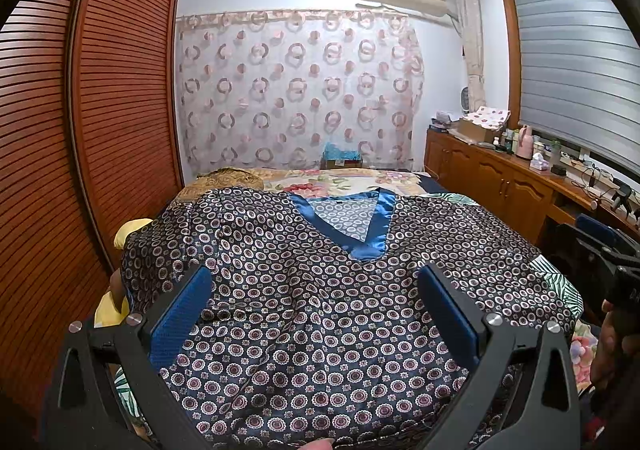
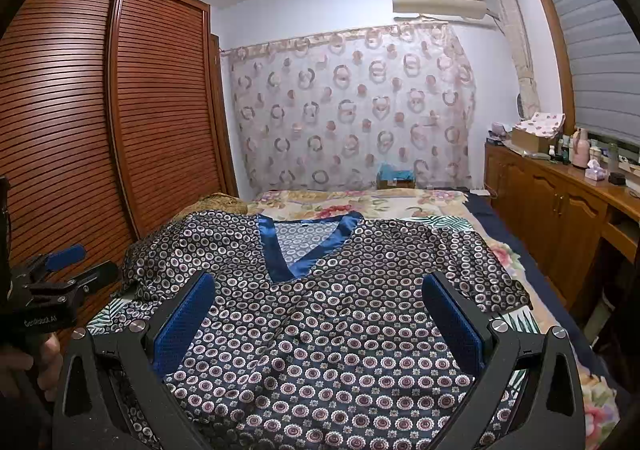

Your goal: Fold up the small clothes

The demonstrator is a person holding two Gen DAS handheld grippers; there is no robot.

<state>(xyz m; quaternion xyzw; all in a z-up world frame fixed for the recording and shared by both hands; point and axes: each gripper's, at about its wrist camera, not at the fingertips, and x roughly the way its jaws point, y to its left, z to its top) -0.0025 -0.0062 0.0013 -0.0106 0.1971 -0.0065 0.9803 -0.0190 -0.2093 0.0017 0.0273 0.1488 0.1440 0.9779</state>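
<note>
A dark satin top [image 1: 320, 290] printed with small rings, with a blue V-neck collar [image 1: 376, 238], lies spread flat on the bed, collar at the far end; it also shows in the right wrist view [image 2: 320, 310]. My left gripper [image 1: 316, 290] is open and empty, its blue pads [image 1: 180, 314] wide apart above the top's near hem. My right gripper [image 2: 320, 298] is open and empty over the same hem, a little to the right. Each gripper shows at the edge of the other's view: the right one [image 1: 608, 250], the left one [image 2: 60, 270].
The bed [image 2: 360, 202] has a floral cover. A slatted wooden wardrobe [image 1: 100, 110] stands close on the left. A wooden sideboard [image 2: 560, 202] with bottles and boxes runs along the right wall. A patterned curtain [image 1: 296, 90] hangs behind the bed.
</note>
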